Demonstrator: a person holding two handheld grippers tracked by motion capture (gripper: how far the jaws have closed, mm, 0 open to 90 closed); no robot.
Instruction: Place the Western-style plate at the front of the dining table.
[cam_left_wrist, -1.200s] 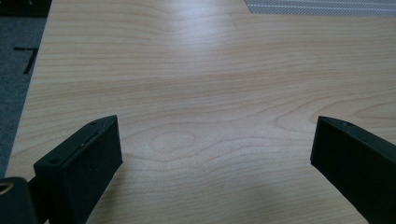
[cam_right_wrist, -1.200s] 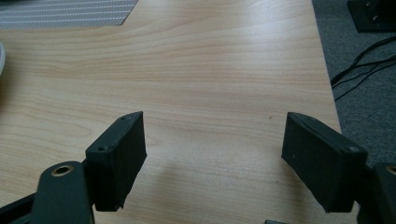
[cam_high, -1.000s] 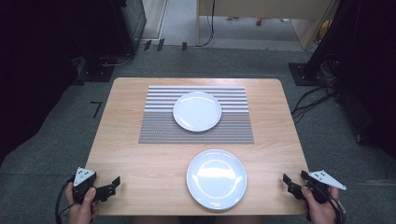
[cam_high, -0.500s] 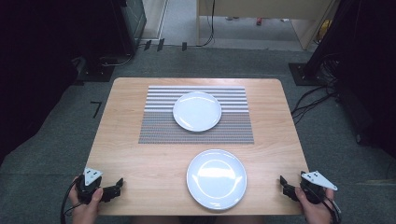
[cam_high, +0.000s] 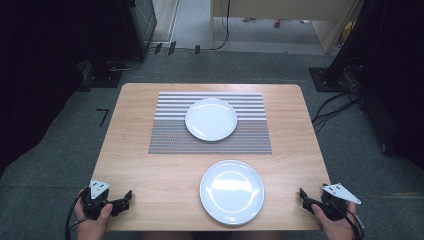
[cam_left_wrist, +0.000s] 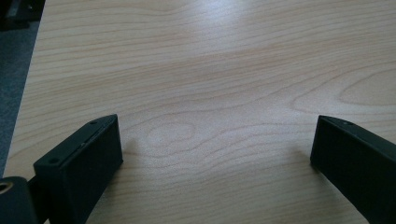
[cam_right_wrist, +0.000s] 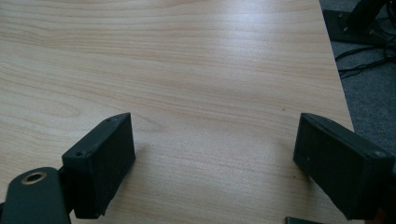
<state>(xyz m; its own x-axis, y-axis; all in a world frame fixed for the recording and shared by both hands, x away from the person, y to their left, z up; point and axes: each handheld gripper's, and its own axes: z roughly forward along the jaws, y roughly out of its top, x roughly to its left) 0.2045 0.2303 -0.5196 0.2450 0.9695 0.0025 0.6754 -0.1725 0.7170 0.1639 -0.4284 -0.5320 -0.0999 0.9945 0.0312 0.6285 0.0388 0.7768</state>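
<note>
Two white plates lie on the wooden table (cam_high: 140, 165). The far plate (cam_high: 211, 119) rests on a grey striped placemat (cam_high: 165, 135). The near plate (cam_high: 232, 191) sits on bare wood close to the front edge. My left gripper (cam_high: 127, 197) is at the table's front left corner, open, with only wood between its jaws (cam_left_wrist: 212, 144). At the front right corner my right gripper (cam_high: 303, 196) is open too, nothing between its jaws (cam_right_wrist: 215, 154). Both grippers are well apart from the plates.
Grey carpet surrounds the table. Cables (cam_high: 340, 105) trail on the floor to the right, and dark equipment (cam_high: 135, 20) stands at the back left. A wooden cabinet (cam_high: 280, 15) stands at the back.
Both hands have drawn back and inward toward the table's front corners. The left gripper has moved right onto the table's edge. The plates have not moved.
</note>
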